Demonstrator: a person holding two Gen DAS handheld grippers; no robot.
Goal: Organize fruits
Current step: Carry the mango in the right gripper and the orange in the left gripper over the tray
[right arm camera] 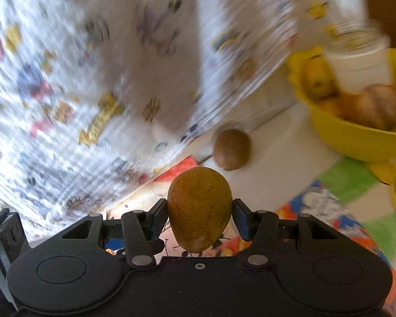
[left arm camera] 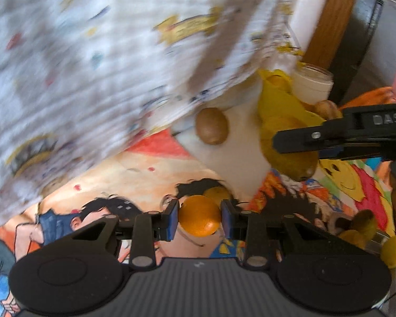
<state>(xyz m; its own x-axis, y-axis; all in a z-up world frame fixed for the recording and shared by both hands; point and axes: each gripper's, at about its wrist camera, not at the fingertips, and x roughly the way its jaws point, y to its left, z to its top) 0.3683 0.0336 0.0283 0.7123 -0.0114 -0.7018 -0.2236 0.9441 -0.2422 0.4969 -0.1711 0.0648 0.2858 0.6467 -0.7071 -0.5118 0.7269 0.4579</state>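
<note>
the left gripper (left arm camera: 199, 219) is clamped on an orange (left arm camera: 199, 219), its two blue pads pressing the fruit from both sides. the right gripper (right arm camera: 200, 211) is closed on a yellow-brown pear (right arm camera: 199, 208), which stands between the jaws with its narrow end toward the camera. both fruits are lifted above the colourful cartoon cloth (right arm camera: 330, 206).

the yellow bowl (right arm camera: 356, 142) already holds several fruits, one yellow and some brownish, but they are blurred, so i cannot name them. i judge the task is partly done: the two held fruits are not yet placed, and one kiwi (right arm camera: 232, 149) lies alone on the white surface (right arm camera: 277, 158), near the bowl but apart from it. some yellow round things at the right edge of the left view are unclear.

the only writing i can read is "das" on the black arm of the other gripper in the left view. the prints on the white patterned fabric (right arm camera: 92, 79) are too blurred to read.
</note>
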